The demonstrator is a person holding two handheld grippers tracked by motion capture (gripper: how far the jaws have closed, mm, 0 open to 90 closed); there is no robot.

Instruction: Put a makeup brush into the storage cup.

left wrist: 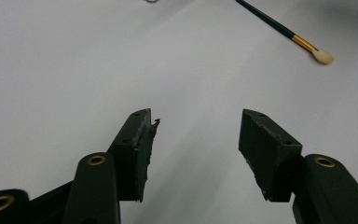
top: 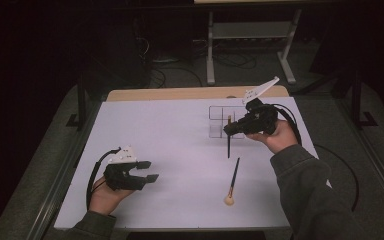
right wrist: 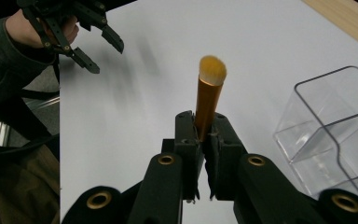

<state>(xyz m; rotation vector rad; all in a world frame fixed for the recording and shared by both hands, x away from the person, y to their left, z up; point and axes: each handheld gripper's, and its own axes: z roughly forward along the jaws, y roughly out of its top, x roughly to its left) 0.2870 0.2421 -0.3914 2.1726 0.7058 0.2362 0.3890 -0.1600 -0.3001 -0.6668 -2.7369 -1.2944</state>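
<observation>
Makeup brush (right wrist: 208,100) with gold ferrule pinched in right gripper (right wrist: 204,140), jaws pressed tight on its shaft, bristles up in the right gripper view; in the high view it's right of centre, held above the white table (top: 170,135) just beside the clear organizer (top: 219,120). Left gripper (top: 147,171) lower left, jaws spread, nothing between them. Second brush (top: 232,181) lies flat lower centre.
</observation>
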